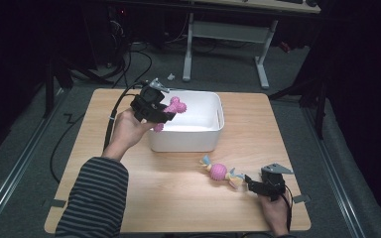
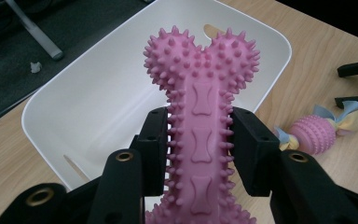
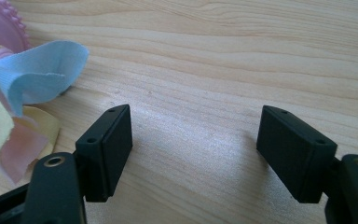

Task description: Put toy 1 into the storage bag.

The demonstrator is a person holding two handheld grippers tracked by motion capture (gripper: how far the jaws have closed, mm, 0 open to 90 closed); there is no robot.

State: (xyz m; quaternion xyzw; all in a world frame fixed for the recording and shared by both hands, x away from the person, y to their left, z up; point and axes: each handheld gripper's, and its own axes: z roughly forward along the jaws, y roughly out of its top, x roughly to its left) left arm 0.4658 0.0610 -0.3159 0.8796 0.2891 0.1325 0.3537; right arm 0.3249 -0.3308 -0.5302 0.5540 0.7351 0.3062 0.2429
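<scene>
The left gripper (image 2: pixel 199 154) pinches a pink spiky bone toy (image 2: pixel 200 116) above the near-left rim of the white bin (image 1: pixel 217 130), whose inside lies open beneath it. The right gripper (image 3: pixel 196 149), jaws spread, rests on the table (image 1: pixel 178 198) well right of the bin, beside a pink ball toy (image 1: pixel 219 171).

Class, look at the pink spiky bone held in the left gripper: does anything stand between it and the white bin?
Nothing visible does. The left gripper holds the bone right over the open bin, whose inside looks empty below it. The ball toy lies apart on the table.
</scene>
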